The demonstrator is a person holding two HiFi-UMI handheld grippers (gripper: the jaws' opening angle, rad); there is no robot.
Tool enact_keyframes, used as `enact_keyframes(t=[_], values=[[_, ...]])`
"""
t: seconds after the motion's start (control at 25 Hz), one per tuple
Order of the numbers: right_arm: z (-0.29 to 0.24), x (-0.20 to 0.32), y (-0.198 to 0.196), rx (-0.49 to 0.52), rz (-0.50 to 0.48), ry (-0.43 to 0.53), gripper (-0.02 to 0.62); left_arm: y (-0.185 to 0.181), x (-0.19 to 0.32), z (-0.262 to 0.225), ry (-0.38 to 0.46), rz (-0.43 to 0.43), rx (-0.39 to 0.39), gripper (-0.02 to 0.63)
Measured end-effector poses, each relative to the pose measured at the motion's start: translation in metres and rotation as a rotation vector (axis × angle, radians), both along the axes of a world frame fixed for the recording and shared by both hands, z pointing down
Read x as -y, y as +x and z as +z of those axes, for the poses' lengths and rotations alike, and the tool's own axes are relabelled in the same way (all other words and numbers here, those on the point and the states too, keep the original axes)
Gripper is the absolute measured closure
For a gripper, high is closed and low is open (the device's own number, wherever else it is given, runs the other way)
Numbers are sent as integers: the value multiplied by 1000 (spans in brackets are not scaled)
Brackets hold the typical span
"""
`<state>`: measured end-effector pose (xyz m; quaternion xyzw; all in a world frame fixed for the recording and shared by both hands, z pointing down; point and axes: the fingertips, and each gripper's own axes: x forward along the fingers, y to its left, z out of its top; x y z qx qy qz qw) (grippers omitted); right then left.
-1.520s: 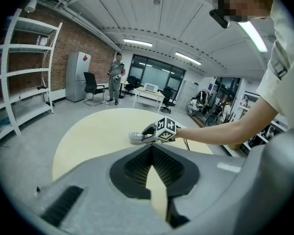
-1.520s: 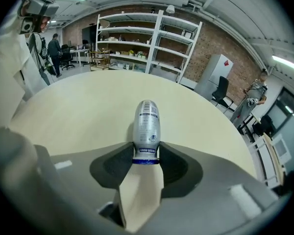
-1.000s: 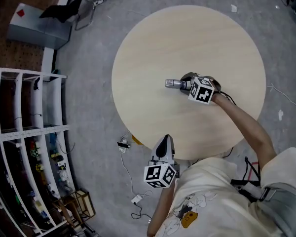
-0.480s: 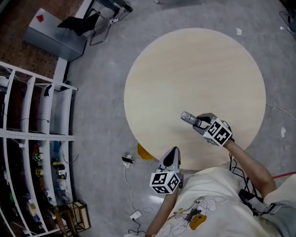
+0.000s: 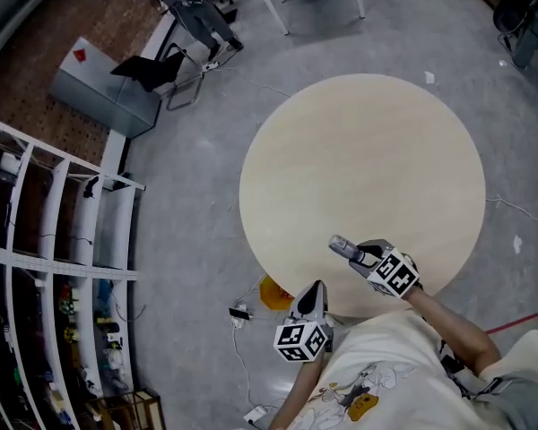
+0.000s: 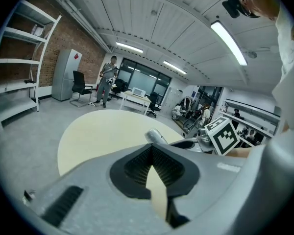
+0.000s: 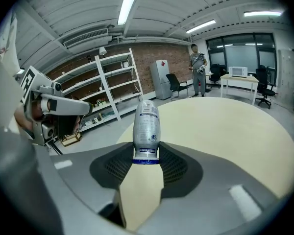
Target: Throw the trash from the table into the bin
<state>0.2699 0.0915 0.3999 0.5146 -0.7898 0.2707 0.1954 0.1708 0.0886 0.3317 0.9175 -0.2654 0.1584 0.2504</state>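
Right claw point(image 7: 146, 156) stands about half open, its two pads clamped on the blue-ringed end of a small grey bottle point(image 7: 146, 124), which sticks out forward past the tips. From the head view, claw and bottle hang above the near edge of the round table point(image 5: 368, 150). Left claw point(image 6: 151, 153), tips together with nothing between them, sits just off that same edge.

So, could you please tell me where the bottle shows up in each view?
Head view: bottle low centre, over the table's near part.
Left gripper view: its tip at centre, just beyond the jaws.
Right gripper view: centre, clamped between the jaws.
Shared landmark: the round table.
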Motion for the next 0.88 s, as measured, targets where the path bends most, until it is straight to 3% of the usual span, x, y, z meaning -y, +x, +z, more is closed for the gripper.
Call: enact_keyframes(t=[0.56,0.88], values=[[-5,36,-77,-38,-151,-24,425,-77,42,8,-18,-163,-61,600],[-17,90,-180,-98,-337,-71,425,-177,91,-9,-60,-317,-102,600]])
